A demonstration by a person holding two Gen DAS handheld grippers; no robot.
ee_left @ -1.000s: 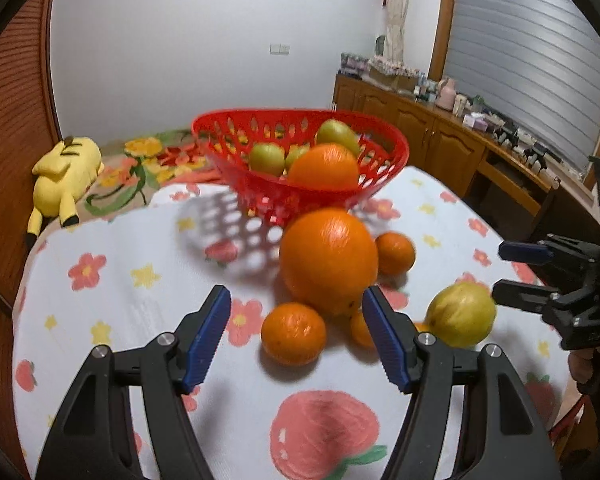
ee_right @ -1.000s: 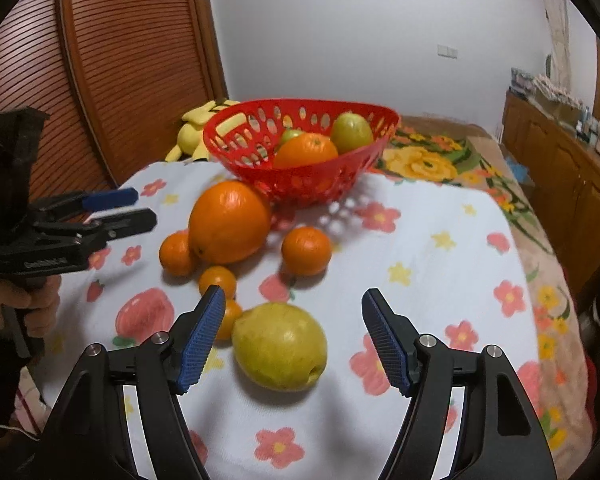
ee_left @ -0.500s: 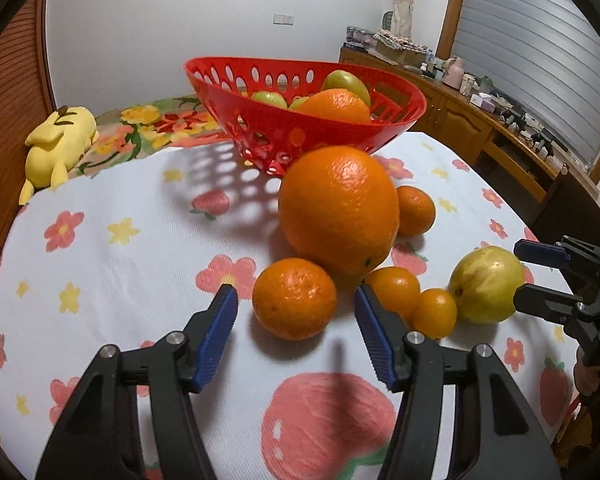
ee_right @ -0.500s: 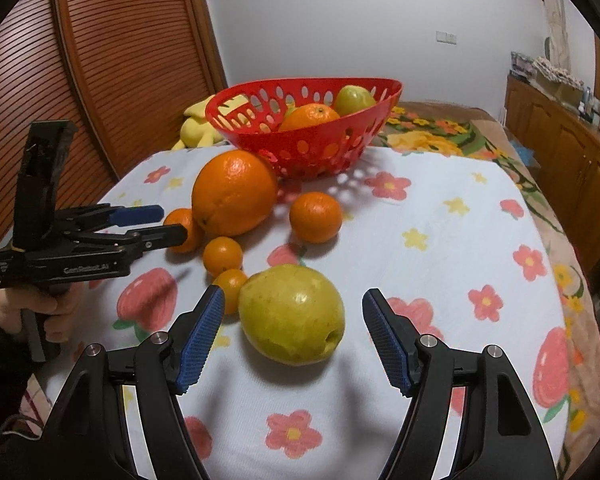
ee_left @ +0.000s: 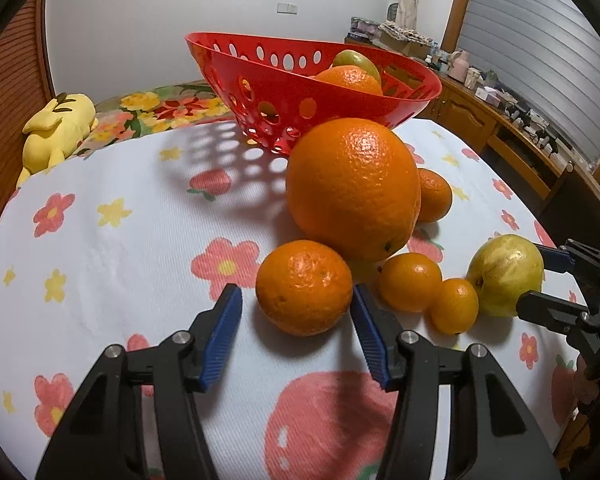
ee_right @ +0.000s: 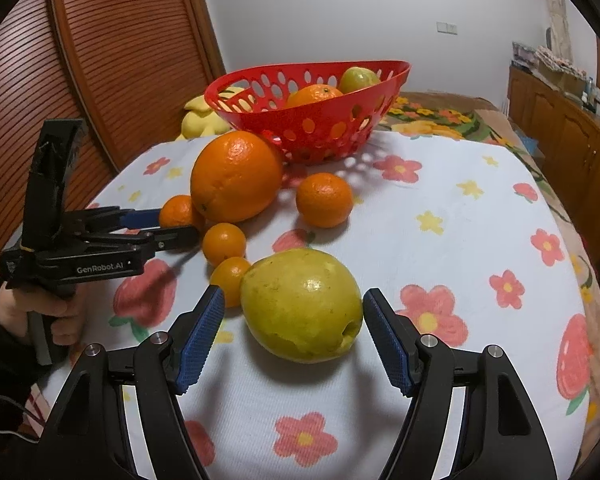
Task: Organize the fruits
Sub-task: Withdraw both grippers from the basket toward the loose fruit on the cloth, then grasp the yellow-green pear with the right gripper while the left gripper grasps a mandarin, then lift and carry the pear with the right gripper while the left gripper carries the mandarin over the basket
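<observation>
My left gripper (ee_left: 296,308) is open, its blue pads on either side of a small mandarin (ee_left: 304,287) on the flowered tablecloth, not touching it. My right gripper (ee_right: 294,312) is open around a yellow-green pear (ee_right: 302,304), which also shows in the left wrist view (ee_left: 506,274). A large orange (ee_left: 354,188) stands behind the mandarin, also seen from the right (ee_right: 236,176). A red perforated basket (ee_left: 300,92) holds an orange and green fruits. Three more small mandarins lie around the large orange.
A yellow plush toy (ee_left: 56,132) lies at the table's far left edge. A wooden slatted door (ee_right: 112,60) is on the left and wooden cabinets (ee_right: 572,128) on the right. The left gripper's handle and the hand holding it (ee_right: 60,248) show in the right wrist view.
Both grippers have moved forward and lower. The left one now brackets the small mandarin. The right one now brackets the pear. No fruit has moved.
</observation>
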